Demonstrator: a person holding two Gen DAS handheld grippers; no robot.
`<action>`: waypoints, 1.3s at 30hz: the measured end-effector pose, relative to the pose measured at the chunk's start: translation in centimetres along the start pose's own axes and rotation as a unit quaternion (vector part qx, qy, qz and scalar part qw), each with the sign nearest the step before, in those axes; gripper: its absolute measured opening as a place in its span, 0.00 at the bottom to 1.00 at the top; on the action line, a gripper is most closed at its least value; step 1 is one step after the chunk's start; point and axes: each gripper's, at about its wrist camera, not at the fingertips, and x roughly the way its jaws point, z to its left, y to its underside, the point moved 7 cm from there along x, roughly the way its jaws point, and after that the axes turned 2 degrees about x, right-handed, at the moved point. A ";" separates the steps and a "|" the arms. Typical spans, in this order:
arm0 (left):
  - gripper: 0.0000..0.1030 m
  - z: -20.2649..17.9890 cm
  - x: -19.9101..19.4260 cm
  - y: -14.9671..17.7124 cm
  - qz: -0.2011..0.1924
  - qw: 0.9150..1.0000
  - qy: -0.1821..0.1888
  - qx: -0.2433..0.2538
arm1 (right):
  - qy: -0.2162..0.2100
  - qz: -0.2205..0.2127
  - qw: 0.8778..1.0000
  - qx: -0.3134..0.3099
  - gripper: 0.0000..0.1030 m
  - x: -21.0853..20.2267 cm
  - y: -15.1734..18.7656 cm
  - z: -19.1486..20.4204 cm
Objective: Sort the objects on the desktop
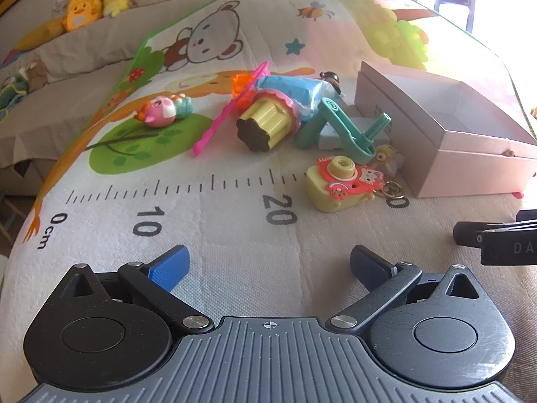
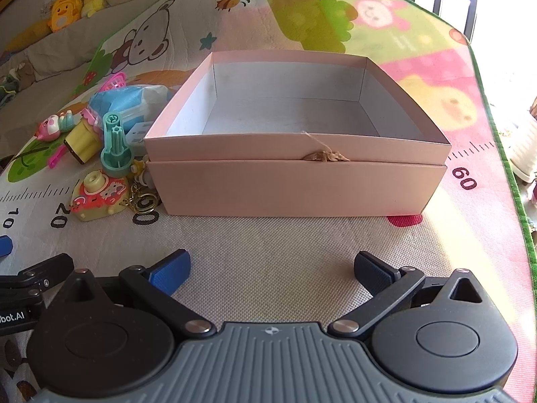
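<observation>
My left gripper (image 1: 268, 268), lower centre of its view: jaws spread wide, nothing between them, hovering over the play mat (image 1: 208, 268). My right gripper (image 2: 272, 268), lower centre of its own view: likewise wide and holding nothing; its body also shows at the right edge of the left view.

Pink box (image 2: 295, 181), centre of the right view: open-topped, nothing visible on the part of its floor that shows, a small knot of twine on its front wall. It stands directly ahead of my right gripper, apart from it.

Toy pile, left of the box in the right view, centre in the left view. Toy camera (image 1: 339, 181), nearest item, with a key ring (image 1: 392, 189) lying by the box wall. Behind it, a teal plastic tool (image 1: 345, 127) leans over a white block, crowding the box's corner. A yellow cupcake toy (image 1: 268, 127) lies on its side against a blue packet (image 1: 292, 90). A pink stick (image 1: 231, 107) slants across the pile's left. A pink pig figure (image 1: 164, 110) lies apart, left centre.

Stuffed animals (image 1: 94, 3), upper left, on a sofa beyond the mat.
</observation>
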 end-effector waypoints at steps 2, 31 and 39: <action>1.00 0.2 -0.1 -0.2 0.005 1.000 0.006 0.005 | -0.029 0.013 0.999 -0.014 1.00 -0.7 0.1 0.3; 1.00 9.3 0.8 -5.8 -0.074 0.994 0.021 -0.079 | -0.102 0.146 0.983 -0.036 0.29 18.6 -25.0 11.6; 1.00 4.5 -0.6 -3.8 -0.048 0.996 0.069 -0.031 | -0.248 0.078 0.964 -0.051 0.29 1.9 -21.2 11.1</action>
